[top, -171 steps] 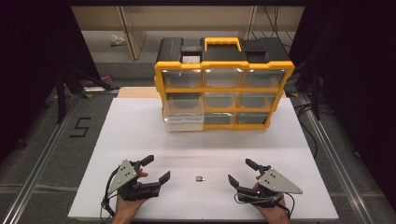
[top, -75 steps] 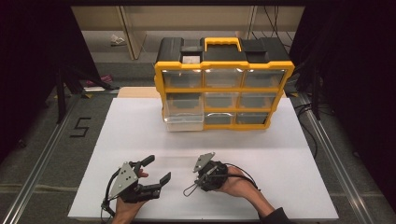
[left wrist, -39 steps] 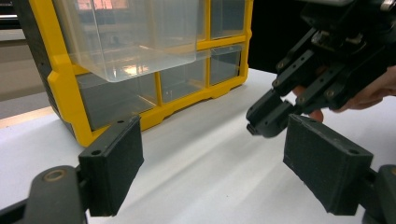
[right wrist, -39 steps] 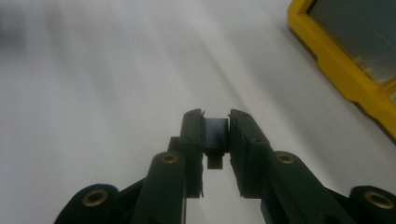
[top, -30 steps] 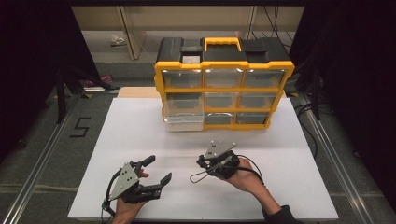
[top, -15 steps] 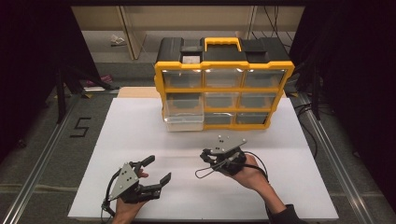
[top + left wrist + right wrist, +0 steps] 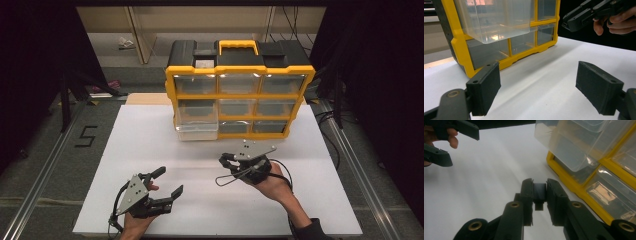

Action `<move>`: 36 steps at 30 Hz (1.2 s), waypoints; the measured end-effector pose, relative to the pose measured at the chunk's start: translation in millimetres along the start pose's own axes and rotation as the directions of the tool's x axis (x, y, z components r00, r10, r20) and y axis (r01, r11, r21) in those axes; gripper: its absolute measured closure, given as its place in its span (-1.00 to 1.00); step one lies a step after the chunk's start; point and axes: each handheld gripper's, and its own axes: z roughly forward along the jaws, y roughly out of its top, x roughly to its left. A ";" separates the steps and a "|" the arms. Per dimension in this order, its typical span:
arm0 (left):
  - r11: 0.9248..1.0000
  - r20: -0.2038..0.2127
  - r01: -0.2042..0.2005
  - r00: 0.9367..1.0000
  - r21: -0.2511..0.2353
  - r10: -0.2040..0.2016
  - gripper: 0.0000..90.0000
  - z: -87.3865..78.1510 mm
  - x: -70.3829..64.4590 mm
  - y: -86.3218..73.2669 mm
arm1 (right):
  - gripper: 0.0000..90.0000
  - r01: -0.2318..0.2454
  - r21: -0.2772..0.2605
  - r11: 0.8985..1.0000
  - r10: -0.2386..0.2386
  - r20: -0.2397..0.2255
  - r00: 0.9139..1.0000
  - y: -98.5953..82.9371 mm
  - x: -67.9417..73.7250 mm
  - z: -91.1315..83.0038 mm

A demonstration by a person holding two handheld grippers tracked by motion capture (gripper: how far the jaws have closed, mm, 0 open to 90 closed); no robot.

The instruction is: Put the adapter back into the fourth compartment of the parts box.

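With small dark rectangular block (image 7: 539,192) clamped in right hand-held gripper (image 7: 226,161), carry to pulled-out clear plastic drawer (image 7: 196,131) at eleven o'clock, release above; left hand-held gripper (image 7: 167,184) idle, jaws spread.

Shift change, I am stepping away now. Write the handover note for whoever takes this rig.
Right hand-held gripper: shut on a small dark part, held off the table in front of the yellow drawer cabinet.
Left hand-held gripper: open, holding nothing, low over the table's near left side.
Cabinet: one clear drawer on the left is pulled out; the others look shut.
Done: part picked up off the table.
Left: probably drop the part into the open drawer, then push the drawer shut.
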 end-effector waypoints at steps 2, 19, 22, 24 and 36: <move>1.000 0.000 0.000 1.000 0.000 0.000 -0.57 0.0 -0.1 0.0 | 0.69 -0.002 -0.006 1.000 0.002 0.006 1.000 0.3 -1.1 -1.7; 1.000 -0.003 -0.002 1.000 -0.002 0.002 -0.62 -0.6 0.3 -0.1 | 0.69 -0.013 -0.053 0.999 0.015 0.034 0.999 3.1 -5.4 -10.7; 1.000 -0.003 0.000 1.000 -0.002 0.000 -0.64 -0.5 0.4 -0.1 | 0.69 -0.016 -0.059 0.998 0.018 0.039 0.999 3.3 -6.5 -12.0; 1.000 -0.003 0.000 1.000 -0.002 0.000 -0.65 -0.5 0.3 -0.1 | 0.69 -0.018 -0.062 0.998 0.021 0.042 0.999 3.6 -7.0 -13.1; 1.000 -0.013 0.001 1.000 -0.013 -0.001 -0.66 -1.3 0.8 -1.0 | 0.69 -0.021 -0.080 0.997 0.024 0.043 0.999 15.2 -11.5 -20.7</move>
